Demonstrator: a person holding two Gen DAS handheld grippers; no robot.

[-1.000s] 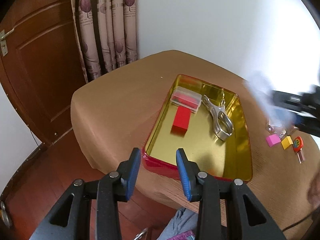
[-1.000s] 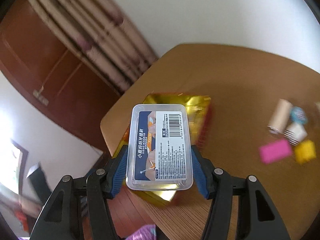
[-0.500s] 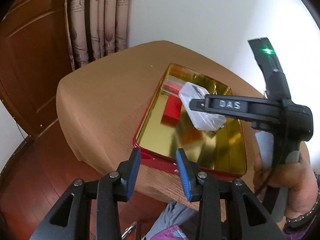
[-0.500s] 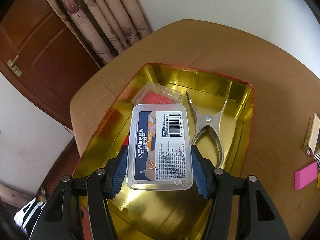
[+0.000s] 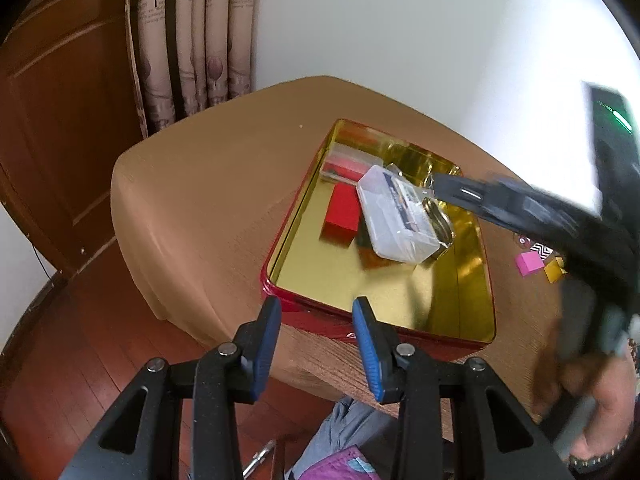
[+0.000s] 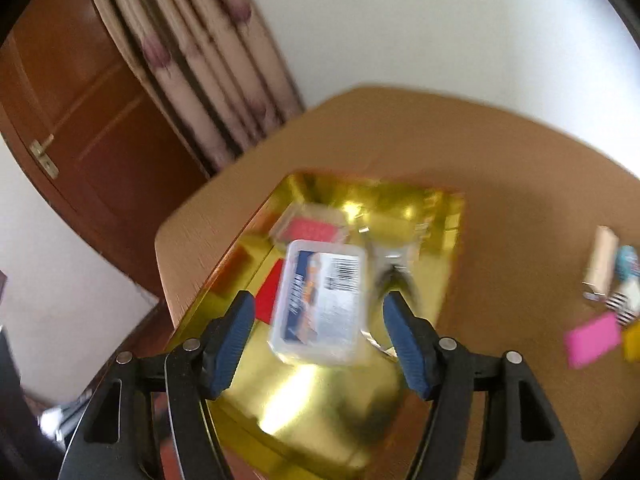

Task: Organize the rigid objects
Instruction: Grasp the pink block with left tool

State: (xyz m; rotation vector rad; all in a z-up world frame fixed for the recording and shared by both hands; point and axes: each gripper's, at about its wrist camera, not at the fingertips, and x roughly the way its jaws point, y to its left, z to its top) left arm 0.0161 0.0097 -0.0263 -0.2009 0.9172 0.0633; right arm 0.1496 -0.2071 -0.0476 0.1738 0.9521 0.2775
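Observation:
A clear plastic box with a barcode label (image 6: 320, 304) lies tilted in the gold tin tray (image 6: 320, 400), leaning on a red block (image 6: 268, 300) and metal pliers (image 6: 394, 276). My right gripper (image 6: 317, 300) hovers over it with its jaws opening; the box sits between the pads, but neither pad touches it. The left wrist view shows the same box (image 5: 394, 220), red block (image 5: 342, 216) and a small clear case with red contents (image 5: 346, 162) inside the tray (image 5: 360, 328). My left gripper (image 5: 317, 304) hangs before the tray's near wall, narrowly open and empty.
A pink block (image 6: 594, 338), a yellow block (image 6: 632, 340), a beige stick (image 6: 600, 264) and small patterned pieces lie on the brown tablecloth right of the tray. A person's hand (image 5: 600, 408) holds the right tool. A wooden door and curtain stand behind the table.
The right gripper carried the clear box over the tray, came down and widened its jaws; the box now rests loose on the tray's contents. The left gripper barely moved.

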